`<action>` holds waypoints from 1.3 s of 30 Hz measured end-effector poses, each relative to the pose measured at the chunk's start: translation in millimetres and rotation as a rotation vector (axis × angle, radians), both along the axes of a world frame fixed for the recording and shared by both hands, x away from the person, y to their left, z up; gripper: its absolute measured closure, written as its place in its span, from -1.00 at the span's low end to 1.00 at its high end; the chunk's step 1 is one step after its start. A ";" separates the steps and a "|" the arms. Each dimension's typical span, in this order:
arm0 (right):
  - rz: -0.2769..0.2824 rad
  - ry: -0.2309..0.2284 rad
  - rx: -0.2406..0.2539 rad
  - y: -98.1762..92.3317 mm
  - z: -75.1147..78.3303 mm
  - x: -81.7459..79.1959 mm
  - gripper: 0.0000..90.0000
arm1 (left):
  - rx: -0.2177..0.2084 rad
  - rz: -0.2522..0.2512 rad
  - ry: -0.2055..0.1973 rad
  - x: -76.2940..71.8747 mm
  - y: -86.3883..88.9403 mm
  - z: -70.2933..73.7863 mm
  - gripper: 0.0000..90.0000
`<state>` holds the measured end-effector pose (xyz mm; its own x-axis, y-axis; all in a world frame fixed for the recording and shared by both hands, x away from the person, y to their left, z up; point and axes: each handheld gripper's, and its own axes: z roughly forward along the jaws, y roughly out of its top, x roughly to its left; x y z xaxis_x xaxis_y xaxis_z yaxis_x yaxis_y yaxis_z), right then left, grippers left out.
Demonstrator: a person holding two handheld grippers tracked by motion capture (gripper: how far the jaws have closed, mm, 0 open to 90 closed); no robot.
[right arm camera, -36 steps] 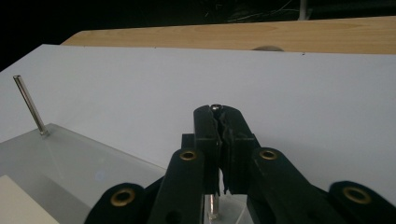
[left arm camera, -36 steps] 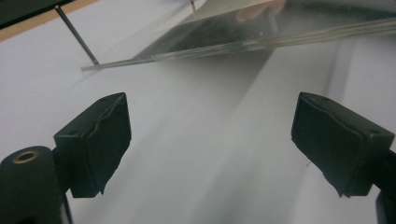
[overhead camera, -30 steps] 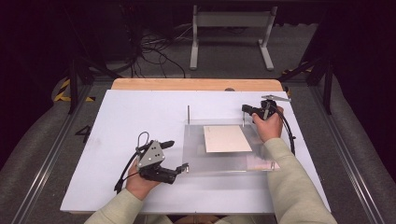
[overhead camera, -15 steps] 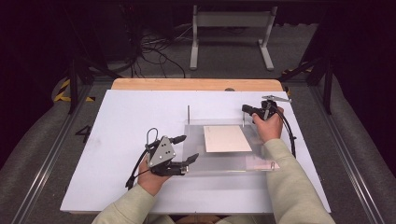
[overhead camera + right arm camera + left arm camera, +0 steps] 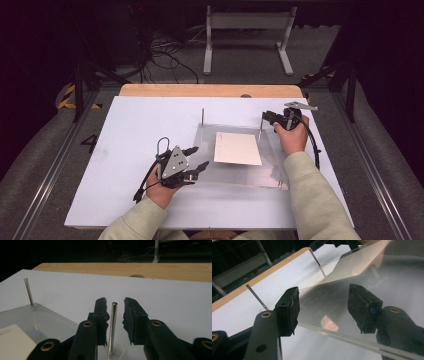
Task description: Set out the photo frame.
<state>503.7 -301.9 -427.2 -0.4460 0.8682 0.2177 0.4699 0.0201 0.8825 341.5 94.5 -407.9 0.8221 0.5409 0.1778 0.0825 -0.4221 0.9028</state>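
A clear acrylic plate (image 5: 235, 175) lies on the white table (image 5: 140, 125) with a cream paper sheet (image 5: 237, 148) on it. Thin metal pins stand at its back left (image 5: 202, 116) and back right (image 5: 261, 127) corners. My left gripper (image 5: 198, 157) sits at the plate's near left corner. Its jaws have just been closing, and the plate's edge (image 5: 332, 333) runs between the pads without being pressed. My right gripper (image 5: 115, 301) has just been opening. The back right pin (image 5: 112, 325) stands between its pads with a gap on each side.
A wooden strip (image 5: 210, 90) borders the table's far edge. Beyond it are a dark floor, cables and a white stand (image 5: 247, 30). In the right gripper view the other pin (image 5: 28, 292) and the paper's corner (image 5: 12, 340) lie to the left.
My left gripper has slid right onto the plate's near left corner and its jaws have narrowed. The right gripper's jaws have parted from the pin; that hand stayed in place.
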 end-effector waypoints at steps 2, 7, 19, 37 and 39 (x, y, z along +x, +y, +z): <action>0.002 -0.014 -0.004 -2.7 3.5 -5.0 0.49 | 0.001 0.001 -0.007 -0.7 -1.0 0.5 -0.04; 0.046 -0.096 -0.023 -17.9 18.3 -40.5 0.30 | 0.013 -0.009 -0.014 -2.7 -3.1 1.0 -0.01; 0.273 -0.139 -0.183 -31.4 32.9 -133.1 0.02 | 0.017 -0.047 -0.021 -6.1 -7.4 6.1 0.10; 0.379 -0.218 -0.248 -23.9 38.5 -199.1 -0.26 | 0.003 -0.092 0.001 -7.7 -6.7 10.2 0.12; 0.389 -0.279 -0.270 -17.9 43.2 -202.4 -0.38 | 0.004 -0.095 -0.001 -7.9 -6.5 10.5 0.12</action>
<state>301.3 -319.9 -384.0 -0.7543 0.6362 -0.1623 0.1312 0.3883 0.9122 333.5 87.9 -397.4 0.8692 0.4601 0.1811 0.0409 -0.4319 0.9010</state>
